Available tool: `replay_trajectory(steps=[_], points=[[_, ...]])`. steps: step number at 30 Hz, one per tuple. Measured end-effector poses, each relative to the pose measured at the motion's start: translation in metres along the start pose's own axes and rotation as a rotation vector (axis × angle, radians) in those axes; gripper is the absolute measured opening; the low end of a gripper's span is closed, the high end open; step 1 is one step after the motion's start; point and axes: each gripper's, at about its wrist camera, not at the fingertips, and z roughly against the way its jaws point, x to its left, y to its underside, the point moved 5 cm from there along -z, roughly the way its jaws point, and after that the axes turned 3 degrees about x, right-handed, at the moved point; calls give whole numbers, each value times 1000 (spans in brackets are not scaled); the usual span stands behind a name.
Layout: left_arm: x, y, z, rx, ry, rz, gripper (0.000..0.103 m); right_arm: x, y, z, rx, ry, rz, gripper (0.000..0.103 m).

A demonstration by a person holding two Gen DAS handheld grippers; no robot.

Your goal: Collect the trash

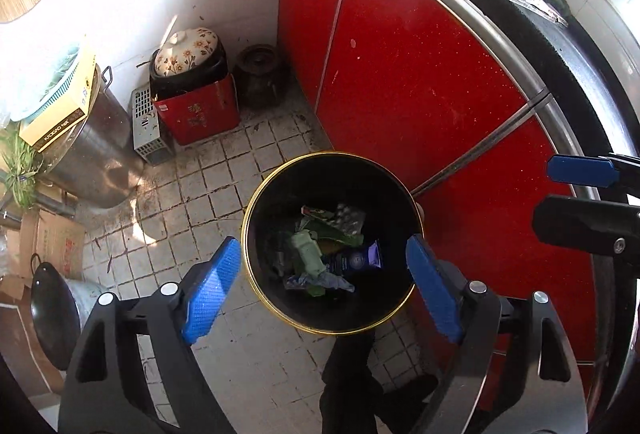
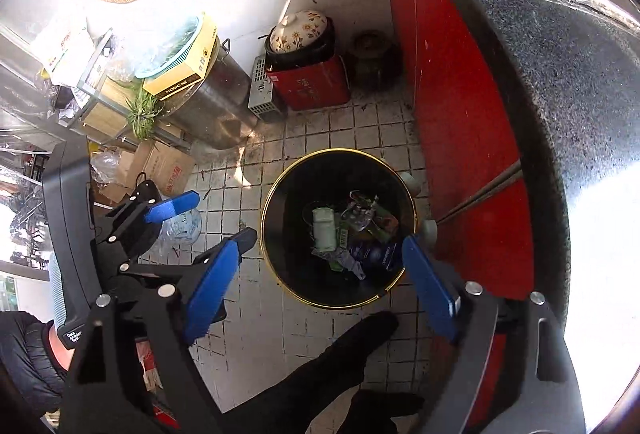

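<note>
Below your left tongs [image 1: 324,286], spread wide and empty, sits the black bin [image 1: 332,330] with trash [image 1: 332,254] inside; right tongs [image 2: 320,282] likewise spread, empty, both angled downward.

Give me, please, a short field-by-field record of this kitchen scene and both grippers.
setting: tiled kitchen floor beside red cabinets
bin: black trash bin with gold rim, upright on the floor
bin contents: pale green packet, blister pack, dark blue tube, crumpled wrappers
left gripper: open, empty, above the bin
right gripper: open, empty, above the bin
corner items: floral-lidded pot on a red box, steel pot
</note>
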Motion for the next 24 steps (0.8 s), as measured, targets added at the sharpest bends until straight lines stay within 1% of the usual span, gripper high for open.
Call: replay_trajectory(steps=[2, 6, 8, 11, 12, 14, 15, 17, 19, 21, 24], points=[[0, 0, 3, -1, 12, 3, 82, -1, 2, 7, -9, -1, 4, 81], [-6, -2, 17, -20, -5, -18, 82, -1, 3, 25, -36, -9, 2, 81], [-13, -4, 29, -33, -9, -28, 82, -2, 5, 40, -56, -15, -3, 81], [-29, -13, 57, -55, -24, -61, 83, -8, 13, 76, -94, -14, -15, 81], [-37, -18, 69, -63, -34, -75, 89, -10, 17, 90, -109, -17, -22, 82], [-58, -28, 95, -96, -20, -108, 90, -21, 30, 128, -158, -4, -49, 83], [-70, -34, 108, -117, -6, -127, 91, -30, 40, 149, -186, 21, -71, 86], [-103, -45, 132, -158, 26, -193, 95, -49, 63, 190, -250, 84, -113, 87], [-142, -54, 150, -206, 52, -285, 96, -70, 94, 230, -319, 178, -162, 89], [-186, -62, 161, -228, 79, -379, 96, -96, 132, 266, -365, 276, -242, 89], [-259, -69, 174, -235, 167, -509, 96, -135, 196, 313, -419, 396, -410, 89]])
